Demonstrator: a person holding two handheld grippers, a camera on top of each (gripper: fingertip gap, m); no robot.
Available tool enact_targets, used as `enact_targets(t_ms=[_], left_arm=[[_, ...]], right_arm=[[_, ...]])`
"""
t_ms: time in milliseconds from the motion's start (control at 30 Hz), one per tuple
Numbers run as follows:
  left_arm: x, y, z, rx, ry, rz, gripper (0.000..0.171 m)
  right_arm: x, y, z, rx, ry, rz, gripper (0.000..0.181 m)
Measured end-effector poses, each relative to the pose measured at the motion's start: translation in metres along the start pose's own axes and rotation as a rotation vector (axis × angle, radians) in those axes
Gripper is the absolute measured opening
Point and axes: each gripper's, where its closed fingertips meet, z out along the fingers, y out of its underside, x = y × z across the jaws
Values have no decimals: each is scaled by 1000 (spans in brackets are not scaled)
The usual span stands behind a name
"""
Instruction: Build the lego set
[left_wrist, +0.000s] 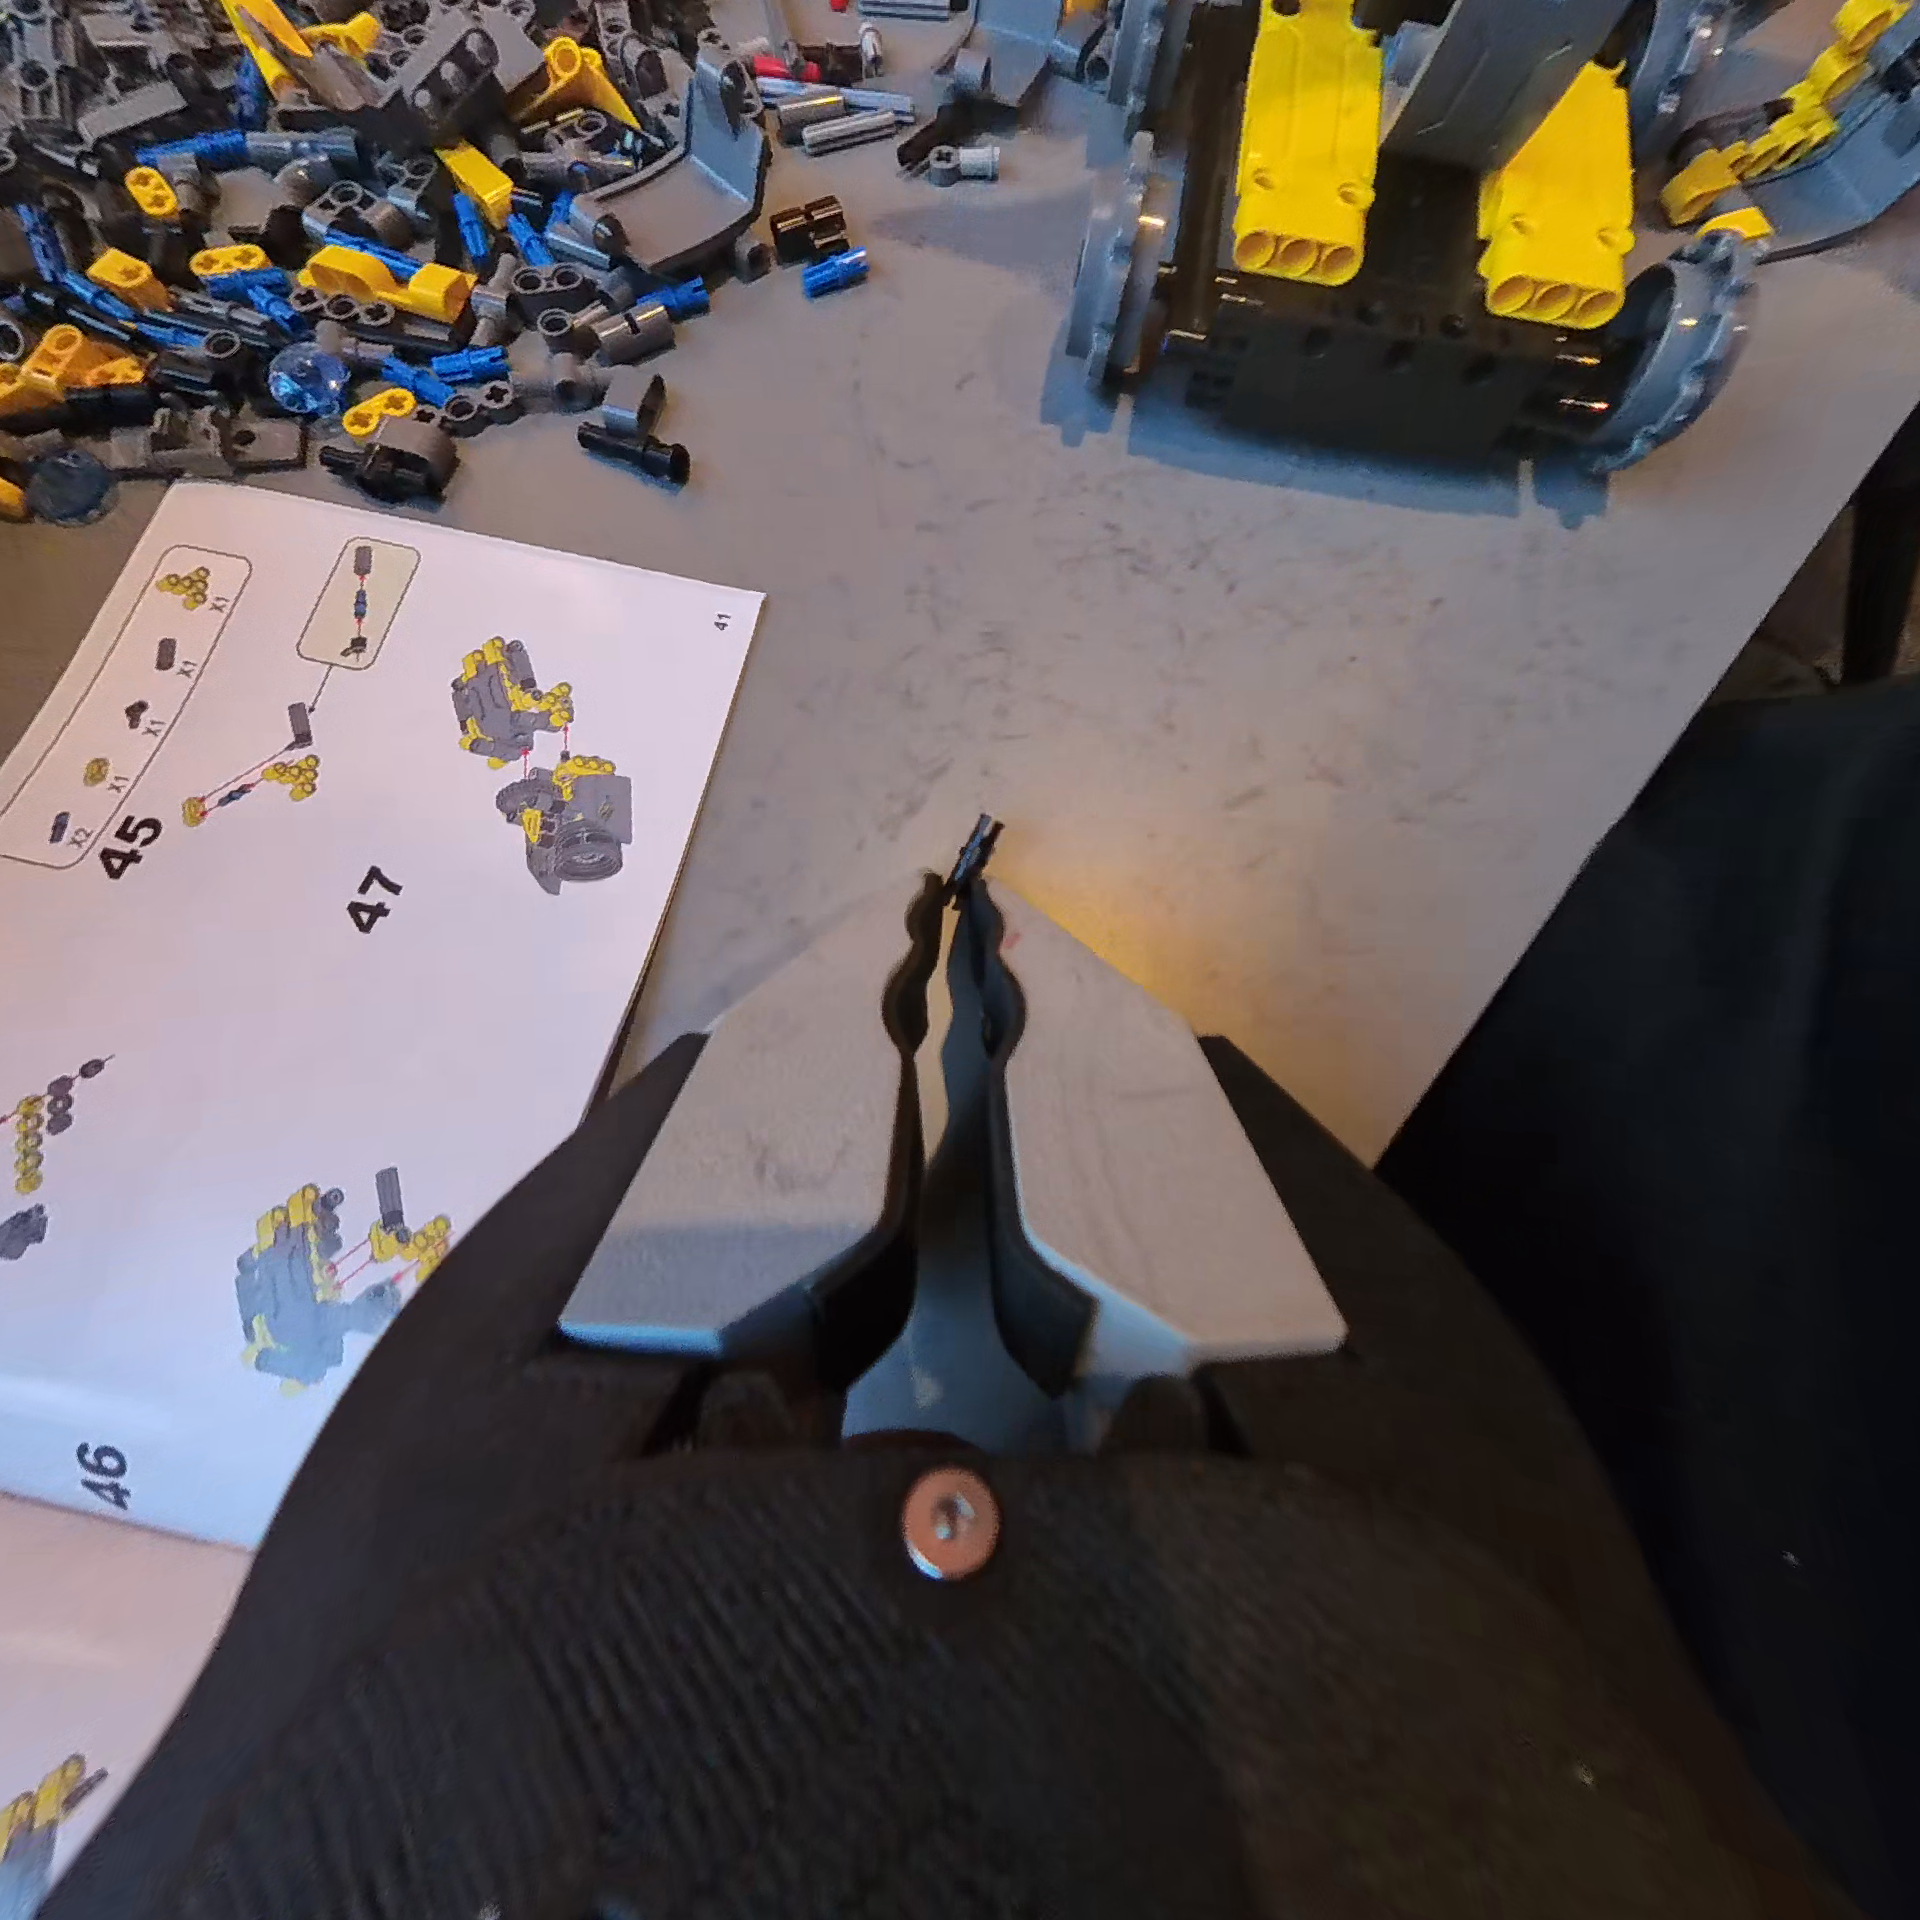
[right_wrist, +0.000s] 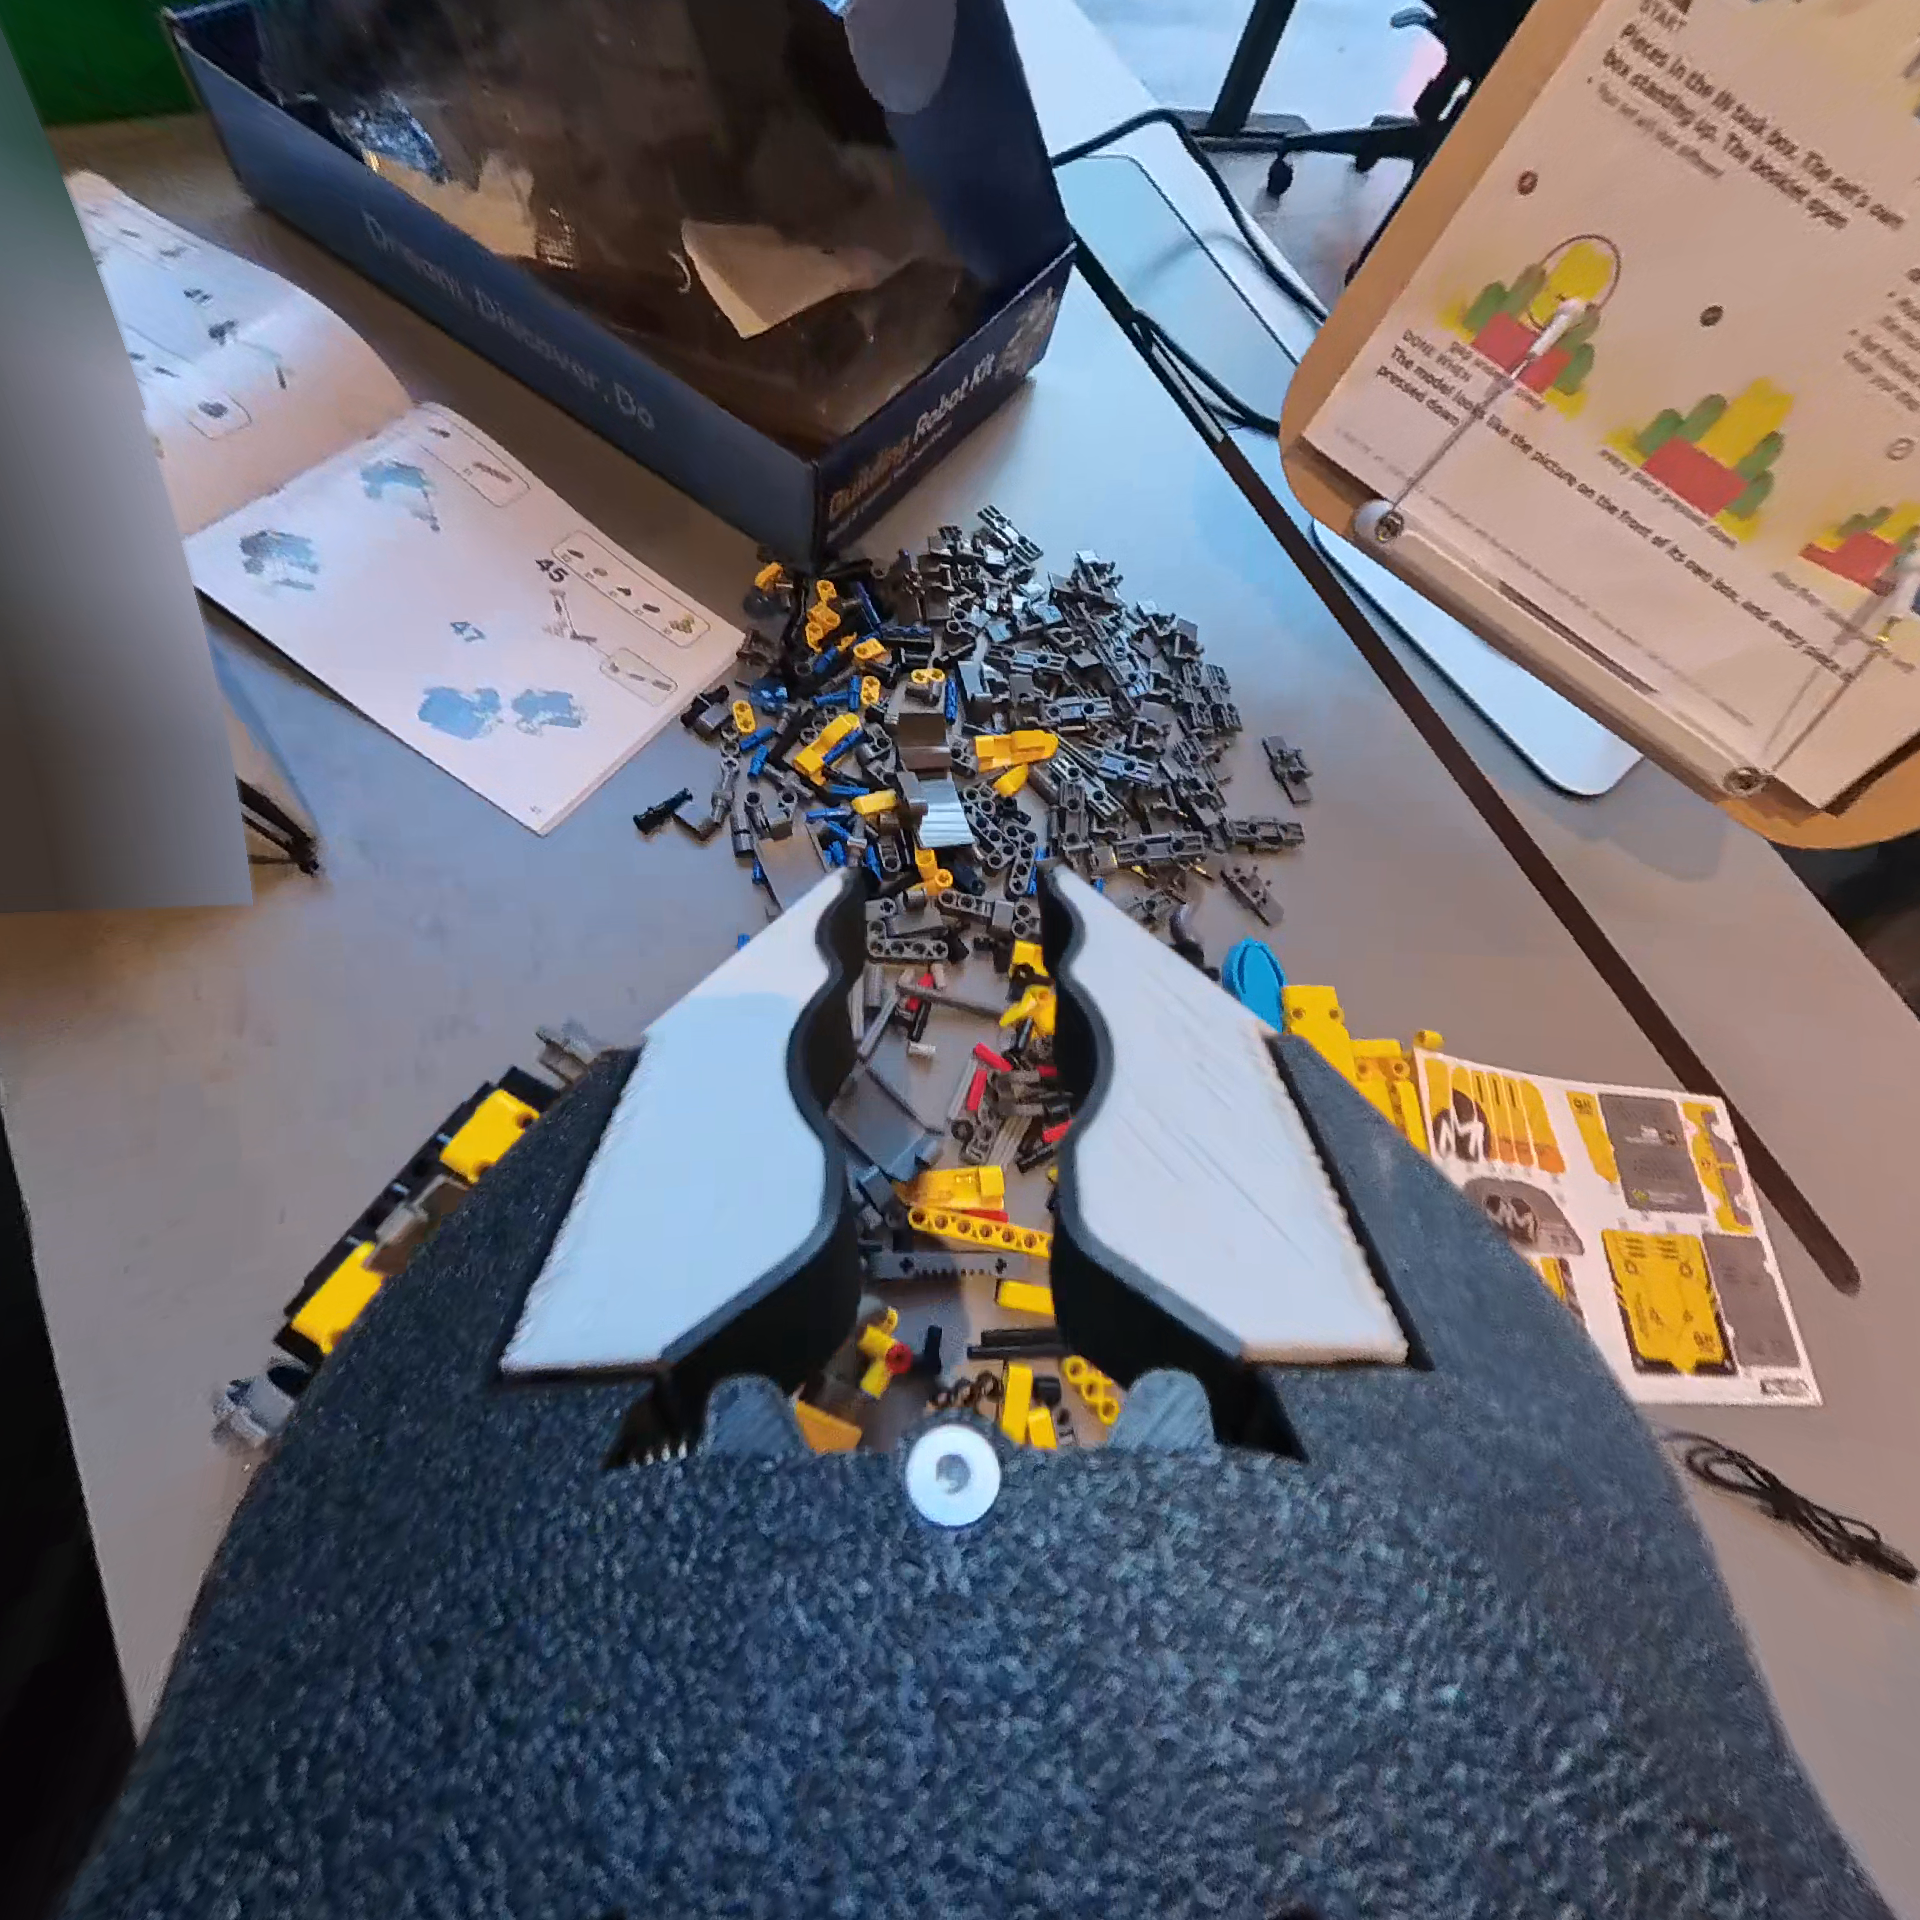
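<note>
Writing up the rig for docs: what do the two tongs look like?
Both alike: a broad black body with a rough, grainy surface and a round silver screw at its centre. Two light grey wedge-shaped fingers with wavy black inner pads. Left tongs, right tongs. No cables, markings or sleeves show.

Your open lane is the bare grey table between the instruction booklet and the half-built yellow-and-grey model. The loose parts pile blocks everything beyond the booklet's far edge, a few stray pins spilling toward the model. In the right wrist view the pile fills the middle; the dark cardboard box walls off its far side, a sticker sheet lies right of it, and a tilted board overhangs further right. Left of the pile, below the booklet, the table is bare.
</note>
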Motion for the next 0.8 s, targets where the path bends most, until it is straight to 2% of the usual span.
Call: enact_targets(t_ms=[167,500,600,667,800], left_arm=[[0,0,0,13,24,-38,3],[1,0,-1,18,36,-49,5],[1,0,-1,23,33,-55,13],[-2,-1,-2,30,19,-66,25],[-2,-1,-3,35,25,-77,31]], right_arm=[[4,3,13,-28,-29,15,33],[4,23,15,-45,-32,61,32],[5,25,12,-35,-28,70,32],[5,26,11,-33,-26,70,32],[5,29,10,-34,-22,69,32]])
